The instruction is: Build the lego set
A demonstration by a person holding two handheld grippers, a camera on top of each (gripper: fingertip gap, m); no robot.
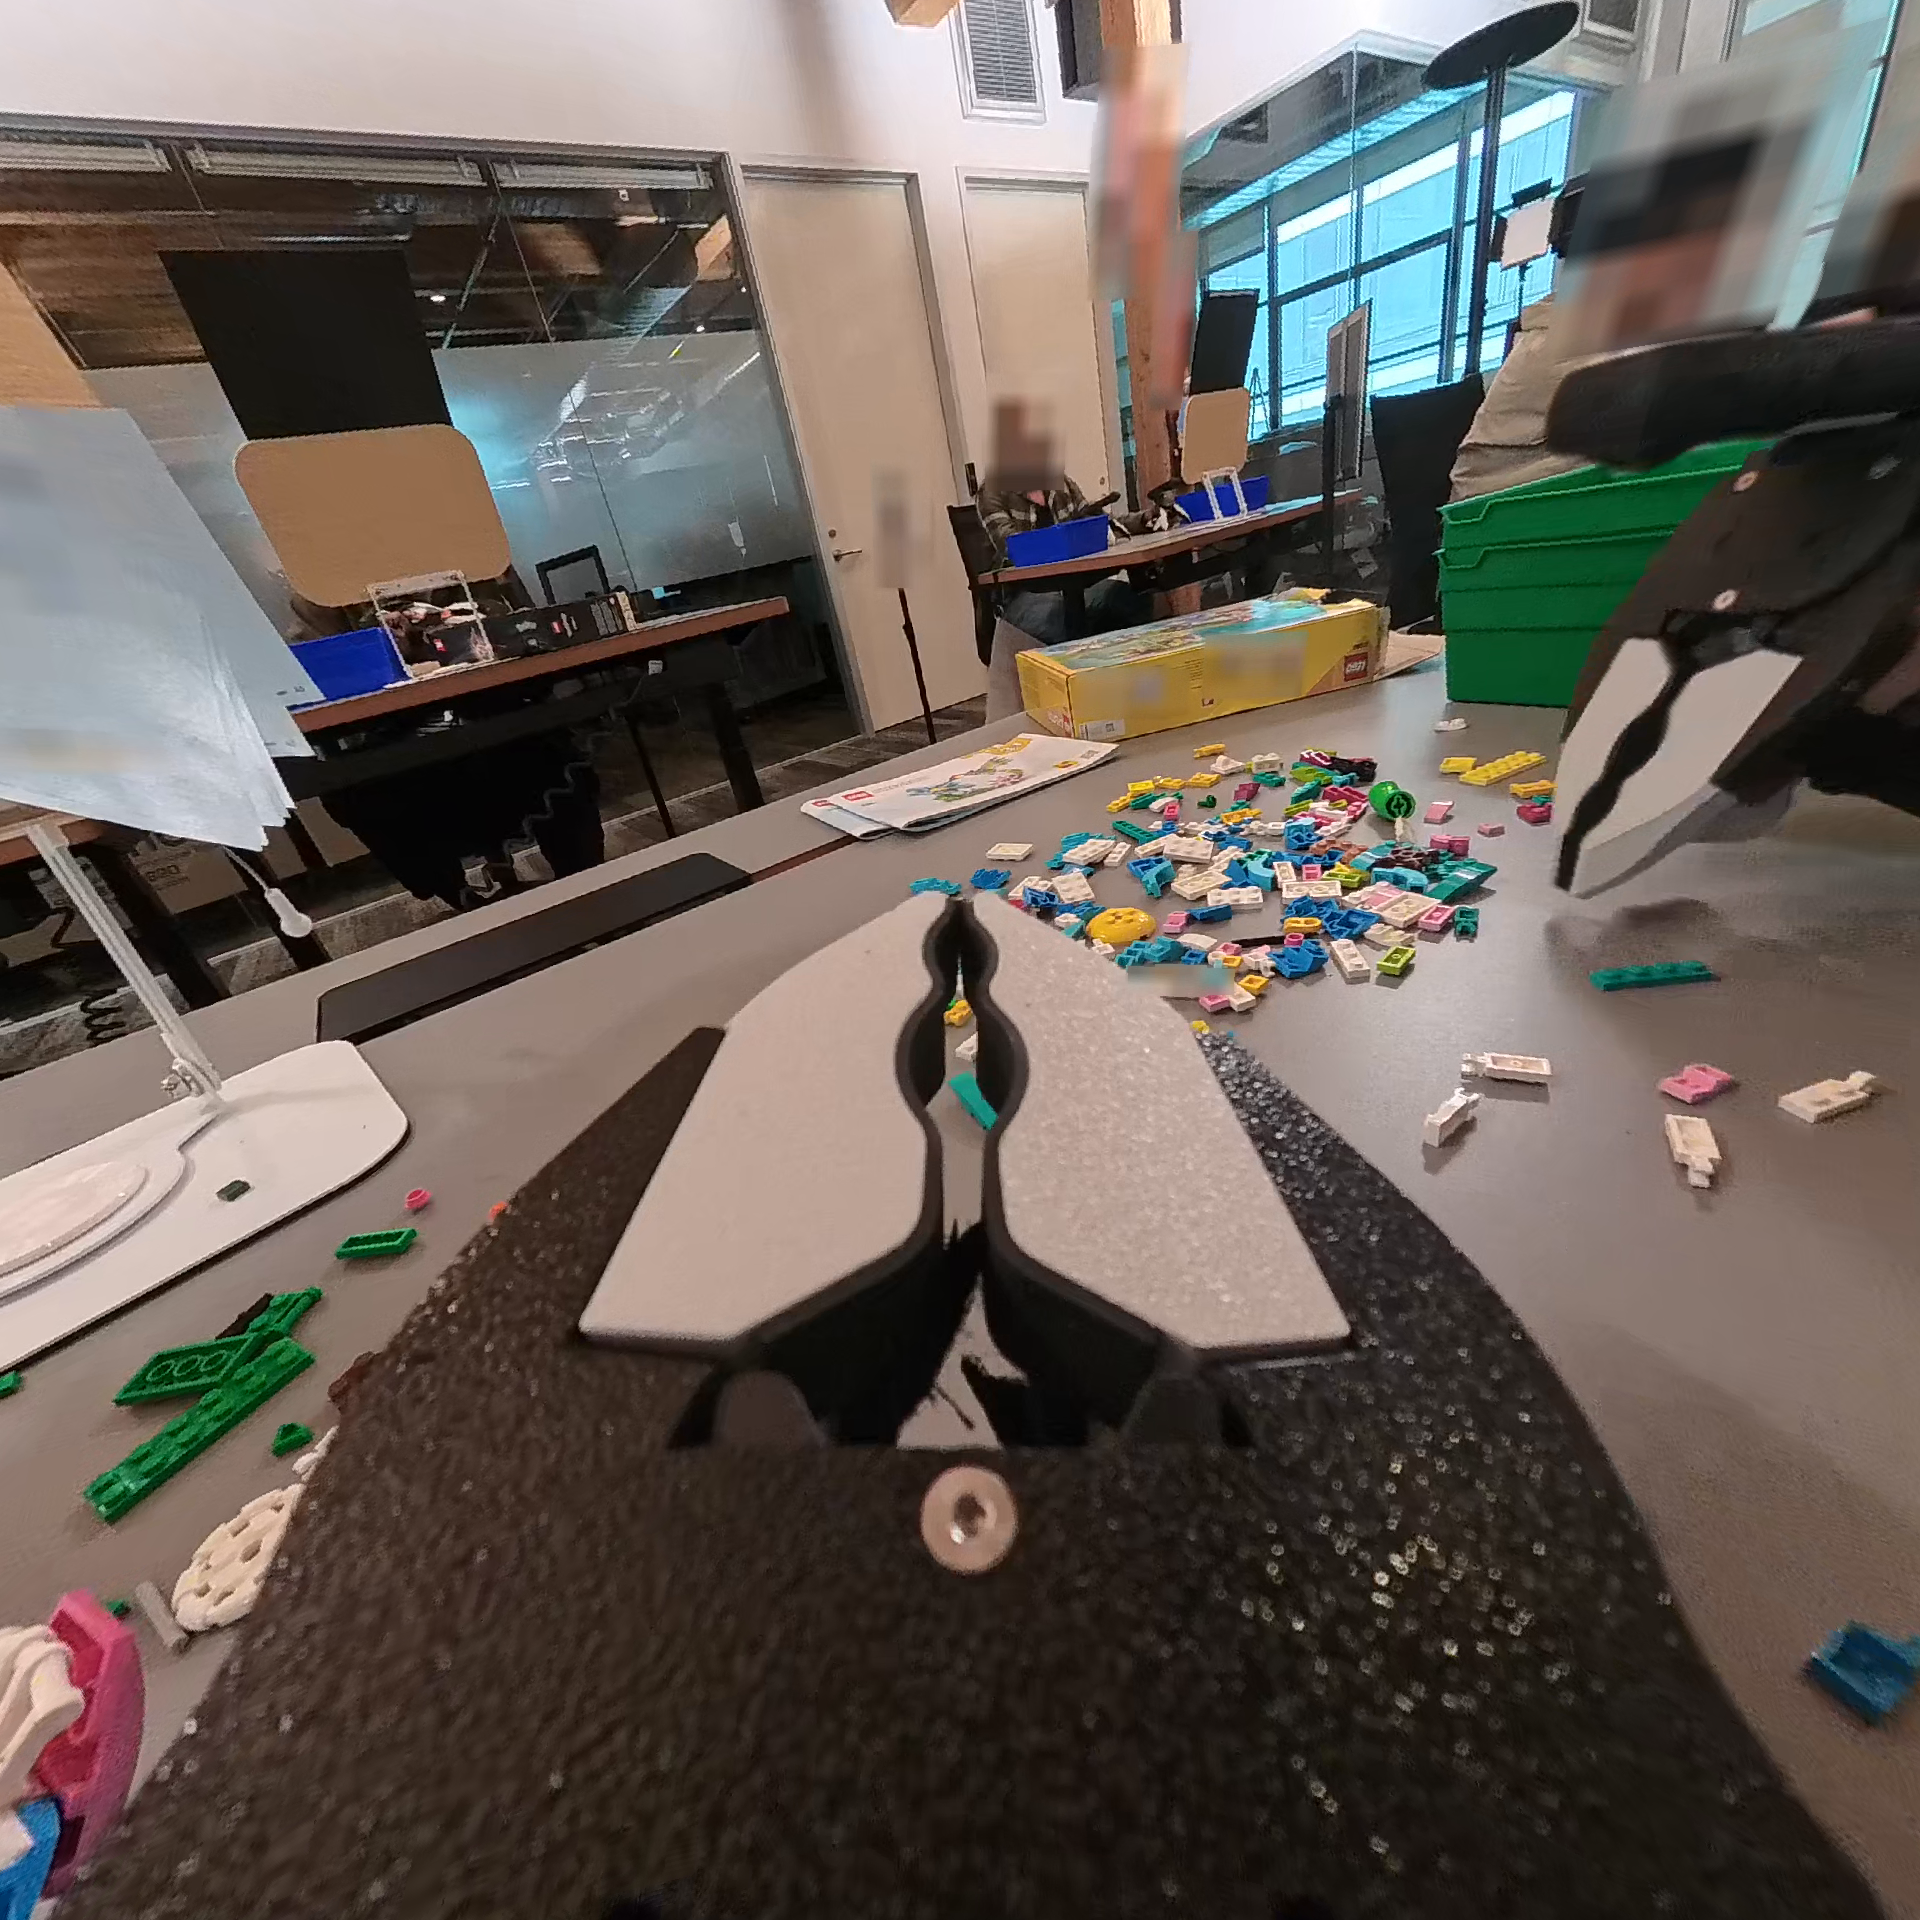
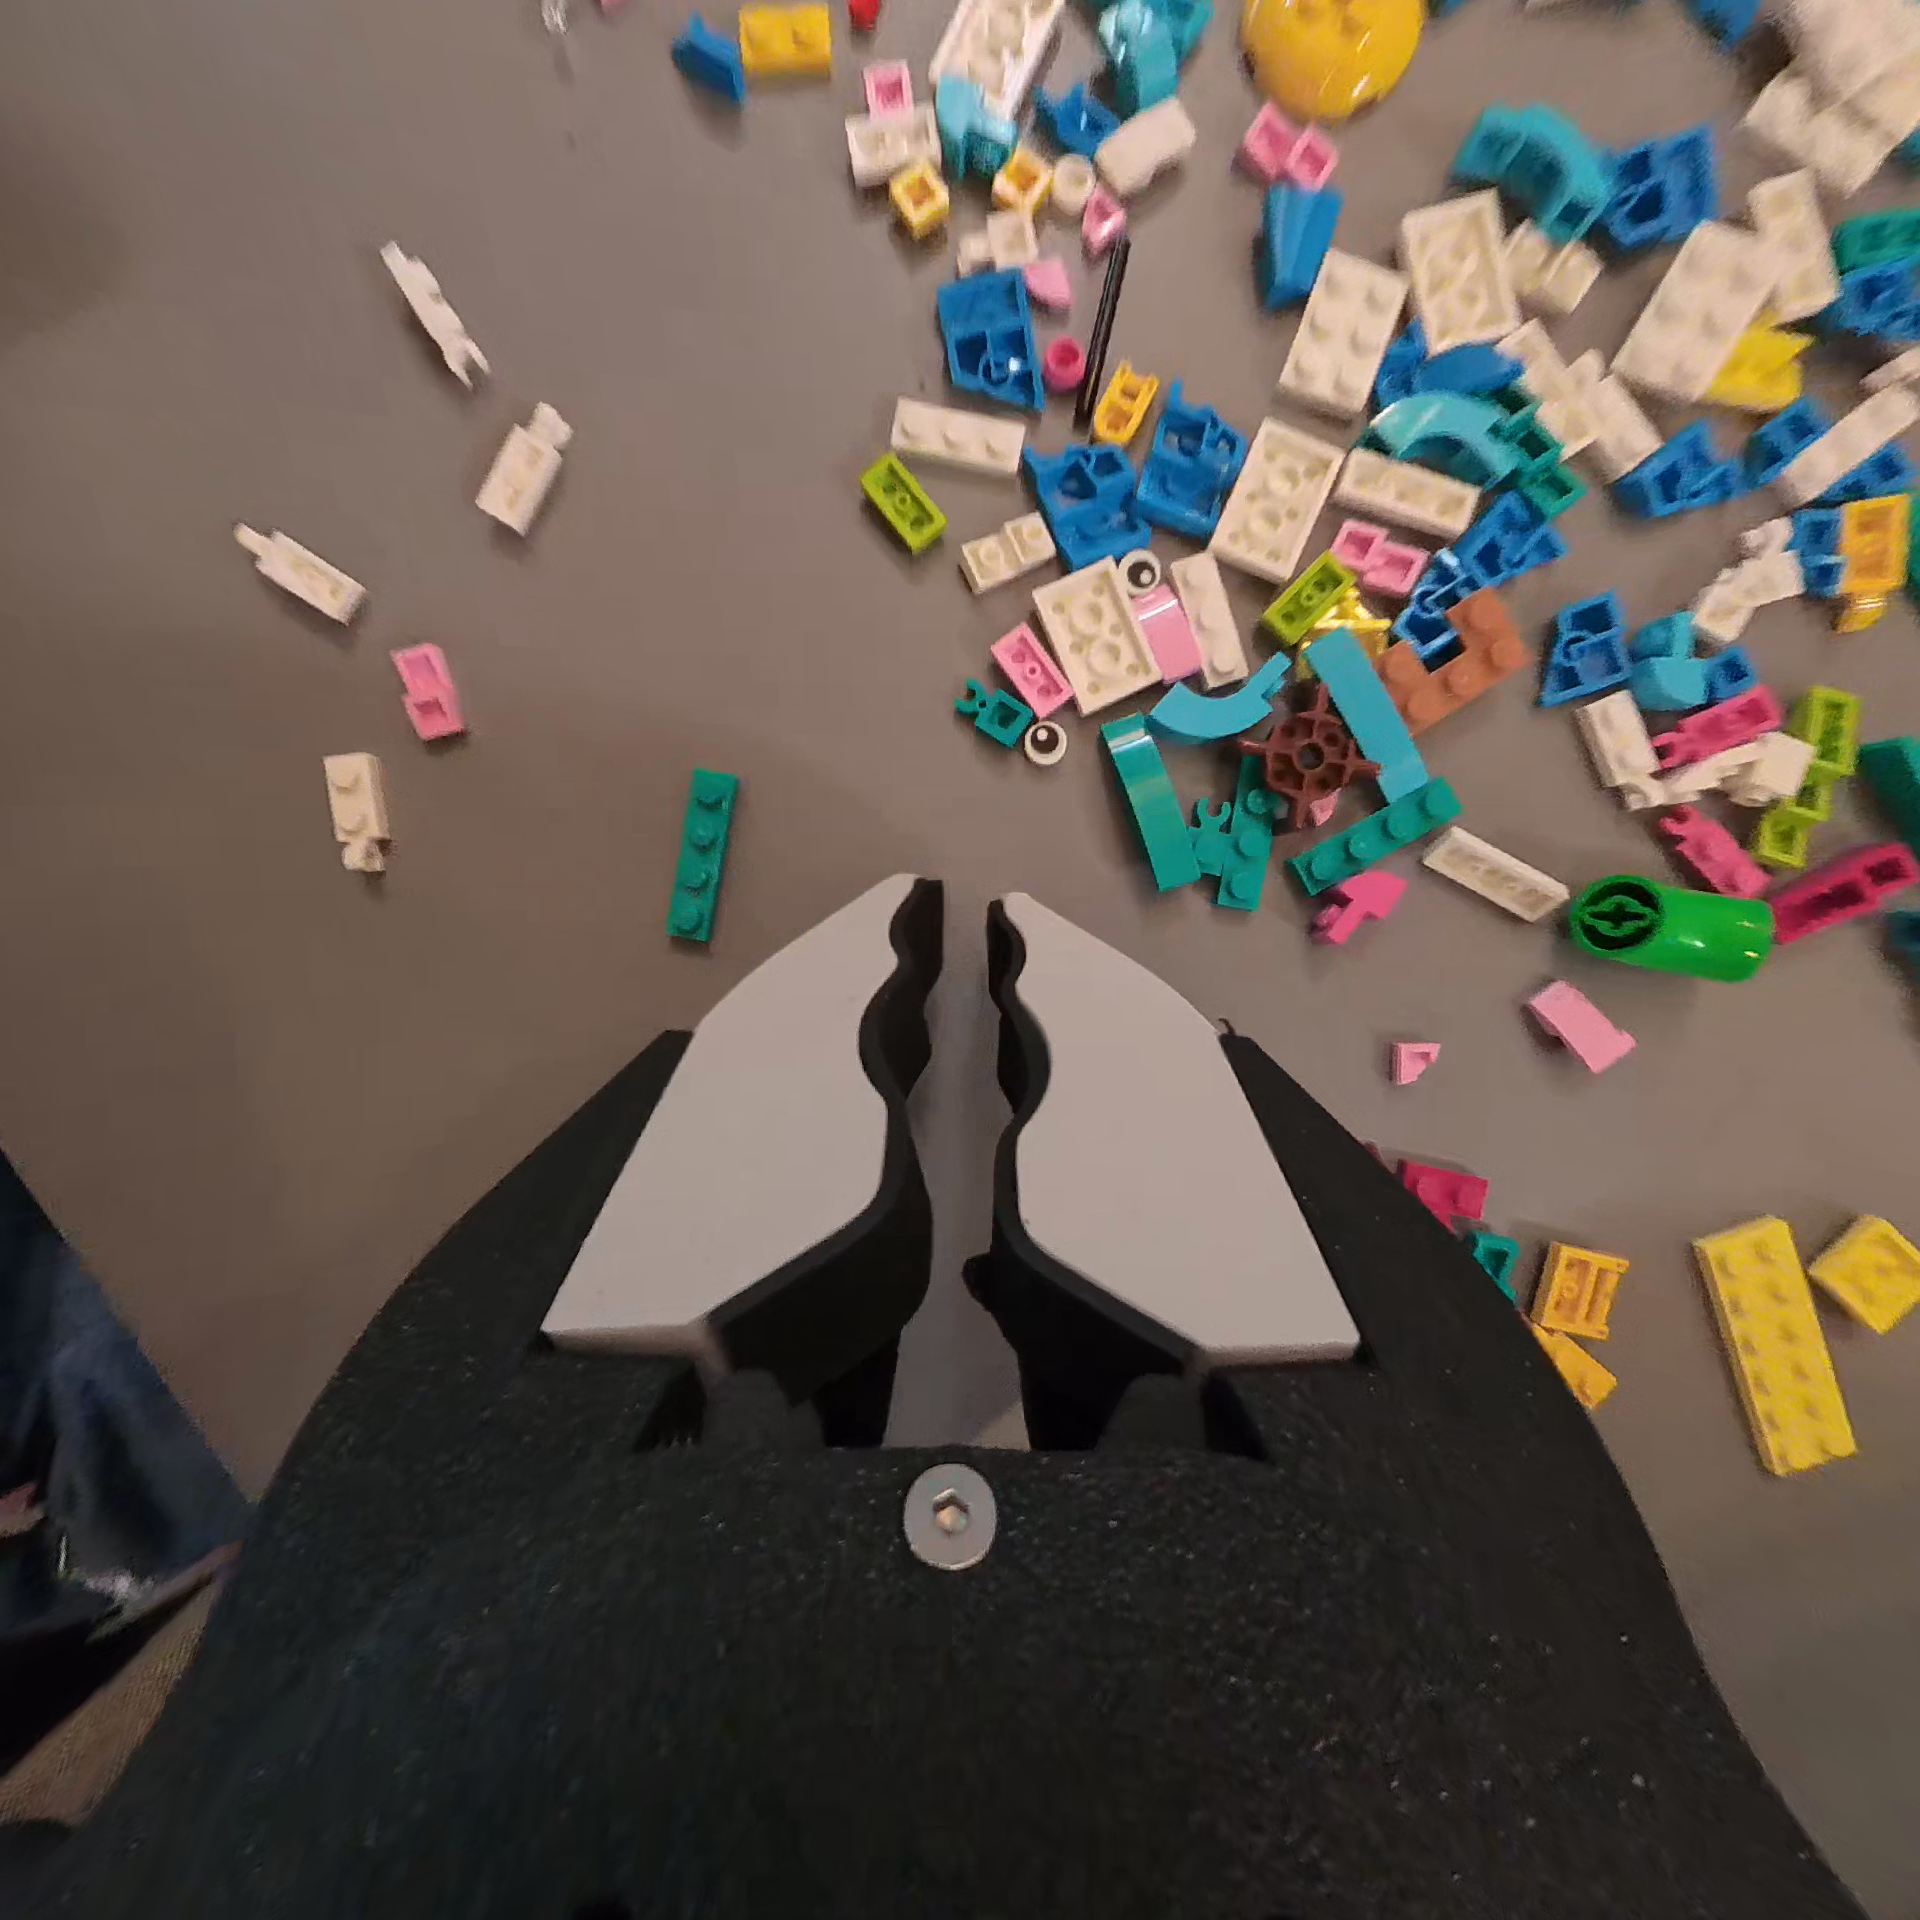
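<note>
1. Left gripper (image 1: 964, 914) sat low over the grey table (image 1: 1558, 1351), fingers closed almost tip to tip. A small teal piece (image 1: 974, 1099) showed in the gap between them, but I couldn't tell whether it was pinched or just lying on the table behind
2. Right gripper (image 2: 964, 896) hung above the table pointing down, jaws a narrow gap apart, nothing between them
3. Loose lego pile (image 2: 1403, 468) was spread ahead and to the right of the right gripper: white plates, blue slopes, pink and lime bits, a yellow dome (image 2: 1330, 47), a green cylinder (image 2: 1673, 928)
4. Closest to the right tips was a lone teal 1x4 plate (image 2: 703, 854), flat, studs up, just to their left and clear of the pile
5. Green plates (image 1: 208, 1392) and a pink-and-white sub-assembly (image 1: 73, 1745) lay near the left gripper; instruction booklet (image 1: 956, 784) and yellow box (image 1: 1195, 665) sat further back
6. Step read as part selection, build barely begun
7. Next move probably needed the right jaws opened wider, shifted left over the teal plate and turned to grip across its short width; thin plate, so a low pinch at table level
</note>
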